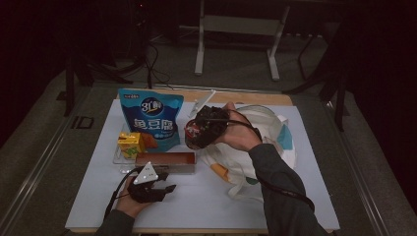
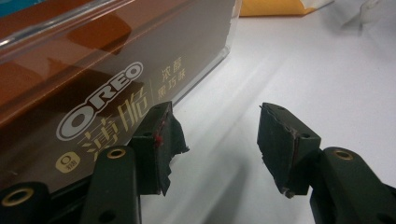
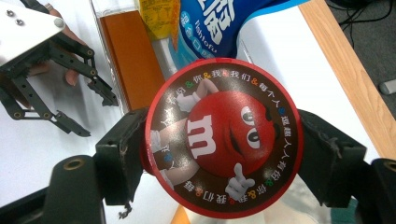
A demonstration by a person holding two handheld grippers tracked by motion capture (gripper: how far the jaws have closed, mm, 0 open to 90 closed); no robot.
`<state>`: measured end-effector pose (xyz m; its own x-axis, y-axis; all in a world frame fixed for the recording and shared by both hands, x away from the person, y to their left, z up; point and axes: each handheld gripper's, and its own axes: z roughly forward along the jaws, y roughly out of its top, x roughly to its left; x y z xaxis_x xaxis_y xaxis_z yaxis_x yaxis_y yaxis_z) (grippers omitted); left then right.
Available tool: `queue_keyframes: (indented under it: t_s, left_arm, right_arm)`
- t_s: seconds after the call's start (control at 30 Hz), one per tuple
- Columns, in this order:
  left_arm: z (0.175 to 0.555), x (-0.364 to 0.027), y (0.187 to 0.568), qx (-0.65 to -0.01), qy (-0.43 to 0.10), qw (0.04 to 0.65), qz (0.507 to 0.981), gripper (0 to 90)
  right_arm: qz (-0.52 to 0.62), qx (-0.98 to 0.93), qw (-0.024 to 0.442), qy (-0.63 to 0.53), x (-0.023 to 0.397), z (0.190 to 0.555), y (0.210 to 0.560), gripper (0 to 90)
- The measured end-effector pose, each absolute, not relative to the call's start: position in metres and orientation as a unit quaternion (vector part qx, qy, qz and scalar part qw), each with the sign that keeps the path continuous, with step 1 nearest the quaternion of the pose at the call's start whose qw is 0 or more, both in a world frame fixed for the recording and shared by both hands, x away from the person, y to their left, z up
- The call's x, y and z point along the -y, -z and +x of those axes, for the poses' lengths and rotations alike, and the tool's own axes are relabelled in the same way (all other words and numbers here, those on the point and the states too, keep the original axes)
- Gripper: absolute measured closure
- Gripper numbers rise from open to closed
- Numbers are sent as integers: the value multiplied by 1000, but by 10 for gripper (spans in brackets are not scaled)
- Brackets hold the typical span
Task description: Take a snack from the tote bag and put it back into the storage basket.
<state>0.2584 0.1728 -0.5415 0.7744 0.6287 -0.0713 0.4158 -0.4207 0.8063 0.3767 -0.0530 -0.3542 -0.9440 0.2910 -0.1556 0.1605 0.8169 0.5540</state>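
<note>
My right gripper (image 1: 199,130) is shut on a round red M&M's can (image 1: 193,133), held above the table between a blue snack bag and a white tote bag. Its lid (image 3: 224,135) faces the camera in the right gripper view, with a black jaw pressed on each side. My left gripper (image 1: 167,188) rests low near the table's front edge. It is open with nothing between its jaws (image 2: 215,135). A brown Oreo box (image 2: 93,70) in a clear case lies just beyond it, close to the left jaw; I cannot tell whether they touch.
A blue snack bag (image 1: 152,120) stands at the back left. A yellow drink carton (image 1: 130,144) sits beside it, behind the Oreo box (image 1: 164,160). The white tote bag (image 1: 268,142) lies crumpled at the right. All rest on a white board (image 1: 206,206).
</note>
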Motion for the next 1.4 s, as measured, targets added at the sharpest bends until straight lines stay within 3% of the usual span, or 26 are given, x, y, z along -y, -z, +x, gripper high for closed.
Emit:
queue_keyframes:
  t_s: [1.4]
  left_arm:
    - [258,-173,541,-312,-122,438,834,456]
  right_arm:
    - [93,-951,107,-274,22,383,375,249]
